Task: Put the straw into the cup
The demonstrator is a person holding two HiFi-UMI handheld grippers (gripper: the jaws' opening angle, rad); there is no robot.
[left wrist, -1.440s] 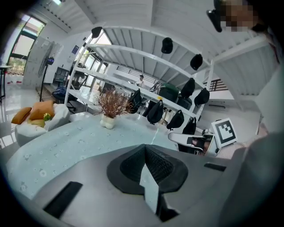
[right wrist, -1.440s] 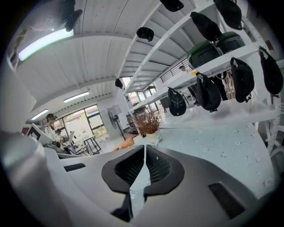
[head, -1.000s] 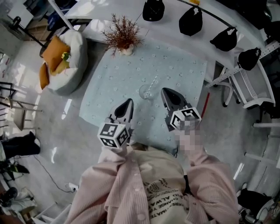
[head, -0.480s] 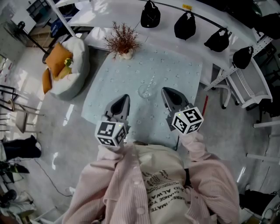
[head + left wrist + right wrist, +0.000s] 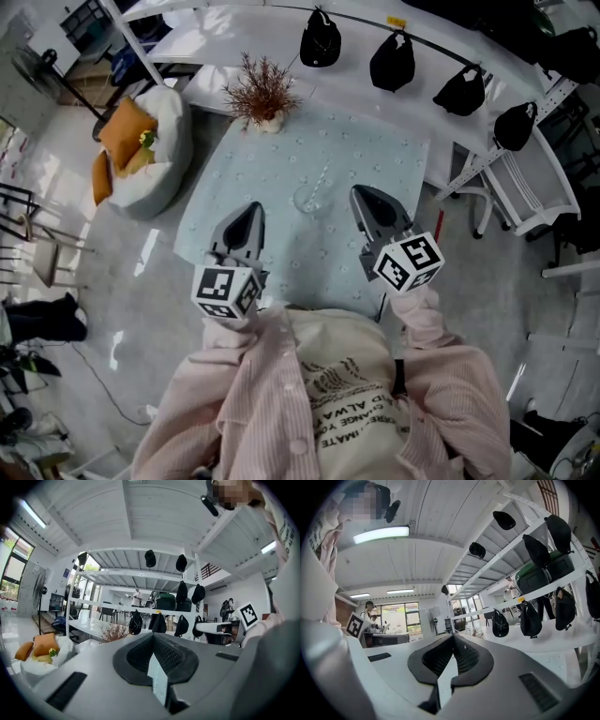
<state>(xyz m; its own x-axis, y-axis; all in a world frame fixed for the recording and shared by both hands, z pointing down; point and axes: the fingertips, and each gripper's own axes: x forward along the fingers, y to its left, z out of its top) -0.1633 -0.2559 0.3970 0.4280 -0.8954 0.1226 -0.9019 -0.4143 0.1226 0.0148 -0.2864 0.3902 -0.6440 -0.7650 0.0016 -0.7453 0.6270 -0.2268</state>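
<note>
Left gripper (image 5: 153, 641): jaws pressed together, nothing between them.
Past the tips, black caps (image 5: 150, 558) hang from white shelving (image 5: 140, 576) at twelve o'clock; a dried plant (image 5: 112, 631) at nine, an orange cushion (image 5: 44, 644) at eight.

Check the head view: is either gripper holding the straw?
No, the straw leans in the cup, apart from the left gripper and right gripper.

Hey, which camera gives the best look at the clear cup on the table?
The head view: the cup stands on the pale blue tablecloth, with the straw apparently in it. Both gripper views aim across the room at shelves and hanging bags, and show no cup.
</note>
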